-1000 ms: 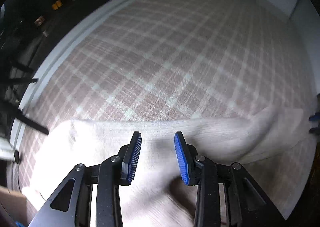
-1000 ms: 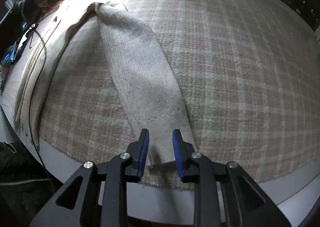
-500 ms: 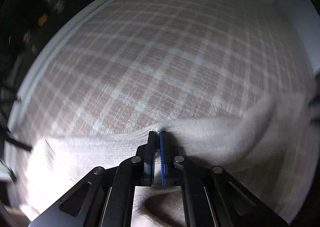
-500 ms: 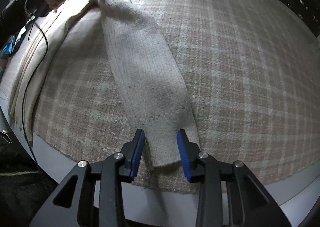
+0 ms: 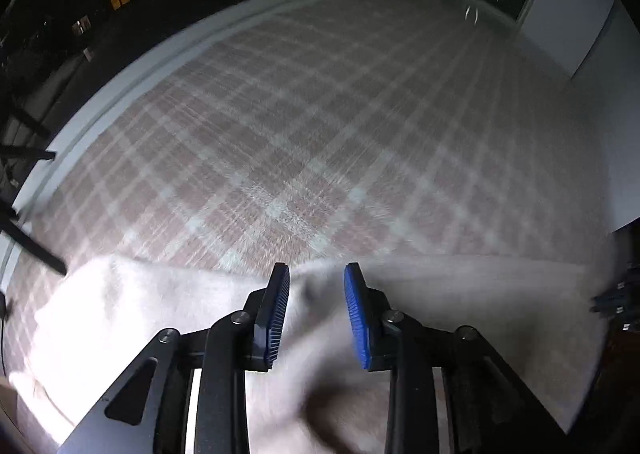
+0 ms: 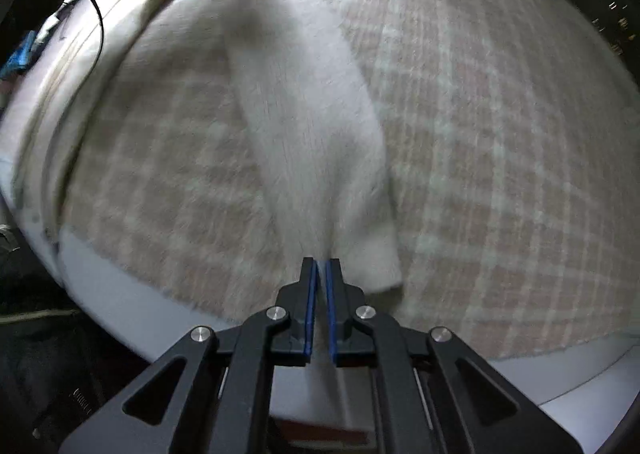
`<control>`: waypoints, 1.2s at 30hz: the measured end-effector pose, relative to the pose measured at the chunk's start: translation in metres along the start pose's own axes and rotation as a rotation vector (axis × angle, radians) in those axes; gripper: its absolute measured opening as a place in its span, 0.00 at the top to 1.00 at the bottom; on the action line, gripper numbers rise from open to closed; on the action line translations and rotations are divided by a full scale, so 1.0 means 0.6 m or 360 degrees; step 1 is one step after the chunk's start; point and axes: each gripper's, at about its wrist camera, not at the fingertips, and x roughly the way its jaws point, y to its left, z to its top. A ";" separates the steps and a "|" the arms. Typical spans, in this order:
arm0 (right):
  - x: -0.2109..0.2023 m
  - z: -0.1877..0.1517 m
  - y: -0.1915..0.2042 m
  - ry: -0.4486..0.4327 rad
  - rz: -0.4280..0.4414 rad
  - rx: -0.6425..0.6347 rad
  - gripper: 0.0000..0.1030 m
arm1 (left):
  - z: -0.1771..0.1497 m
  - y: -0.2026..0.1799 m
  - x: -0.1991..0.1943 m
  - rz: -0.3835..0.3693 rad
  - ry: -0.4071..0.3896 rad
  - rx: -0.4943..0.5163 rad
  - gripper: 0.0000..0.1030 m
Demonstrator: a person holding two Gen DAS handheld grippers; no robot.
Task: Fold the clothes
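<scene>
The jaws of the right gripper (image 6: pixel 320 268) have just been closed onto the near end of the cream knitted sleeve (image 6: pixel 304 102); the blue pads are seen almost together with the cuff pinched between them, where half a second ago they stood apart on either side of it. The jaws of the left gripper (image 5: pixel 316 286) have just been reopened after a brief closure at the sweater's edge; a moderate gap is now shown, knit lies below and between the pads, and nothing is gripped. It is judged that the sleeve is secured at the cuff for folding, while the hold at the shoulder end has been given up or is being retaken.

The sleeve is laid on the plaid cloth (image 6: pixel 500 134) covering the table (image 6: pixel 120 302). Its long axis runs from the near cuff away to the far left, where it joins the sweater body (image 5: pixel 132 310).
</scene>
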 end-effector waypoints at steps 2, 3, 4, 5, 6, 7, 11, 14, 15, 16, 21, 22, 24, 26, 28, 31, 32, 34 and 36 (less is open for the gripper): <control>-0.030 -0.003 -0.026 -0.0083 0.0139 0.0130 0.95 | -0.019 -0.049 -0.033 -0.0026 -0.0021 0.0123 0.75; -0.053 -0.006 -0.045 -0.0164 0.0173 0.0212 0.94 | -0.030 -0.081 -0.045 -0.0054 -0.0028 0.0181 0.73; -0.078 -0.009 -0.068 -0.0251 0.0183 0.0300 0.94 | -0.041 -0.114 -0.058 -0.0082 -0.0036 0.0240 0.72; -0.099 -0.013 -0.086 -0.0321 0.0173 0.0366 0.94 | -0.051 -0.151 -0.065 -0.0132 -0.0042 0.0287 0.71; -0.121 -0.016 -0.107 -0.0397 0.0163 0.0438 0.94 | -0.062 -0.190 -0.071 -0.0189 -0.0048 0.0332 0.68; -0.144 -0.017 -0.130 -0.0469 0.0165 0.0519 0.94 | -0.074 -0.236 -0.075 -0.0265 -0.0062 0.0394 0.65; -0.201 -0.009 -0.181 -0.0630 0.0196 0.0690 0.76 | -0.105 -0.408 -0.059 -0.0375 -0.0122 0.0660 0.55; -0.215 0.002 -0.197 -0.0652 0.0122 0.0666 0.71 | -0.096 -0.484 -0.001 -0.0429 -0.0061 0.0680 0.54; -0.217 0.001 -0.202 -0.0650 0.0118 0.0662 0.71 | -0.092 -0.501 0.013 -0.0409 -0.0048 0.0690 0.54; -0.217 0.003 -0.205 -0.0647 0.0131 0.0658 0.70 | -0.089 -0.518 0.024 -0.0379 -0.0038 0.0703 0.54; -0.194 0.026 -0.220 -0.0633 0.0207 0.0610 0.70 | -0.063 -0.514 0.100 -0.0287 0.0028 0.0558 0.54; -0.193 0.037 -0.220 -0.0634 0.0236 0.0598 0.70 | -0.055 -0.506 0.105 -0.0317 0.0022 0.0499 0.59; -0.187 0.056 -0.219 -0.0626 0.0263 0.0577 0.69 | -0.043 -0.483 0.109 -0.0328 -0.0006 0.0389 0.95; -0.181 0.076 -0.217 -0.0617 0.0292 0.0556 0.68 | -0.038 -0.442 0.094 -0.0435 -0.0025 0.0219 0.98; -0.167 0.119 -0.215 -0.0610 0.0339 0.0521 0.67 | -0.034 -0.400 0.076 -0.0552 -0.0043 0.0041 0.98; -0.133 0.204 -0.196 -0.0576 0.0402 0.0408 0.67 | -0.051 -0.343 0.010 -0.0650 -0.0151 -0.0121 0.98; -0.117 0.235 -0.186 -0.0561 0.0414 0.0362 0.67 | -0.066 -0.325 -0.021 -0.0656 -0.0196 -0.0154 0.98; -0.083 0.300 -0.163 -0.0524 0.0443 0.0280 0.67 | -0.097 -0.287 -0.083 -0.0668 -0.0286 -0.0220 0.98; -0.048 0.367 -0.137 -0.0479 0.0478 0.0206 0.67 | -0.140 -0.273 -0.124 -0.0628 -0.0353 -0.0306 0.98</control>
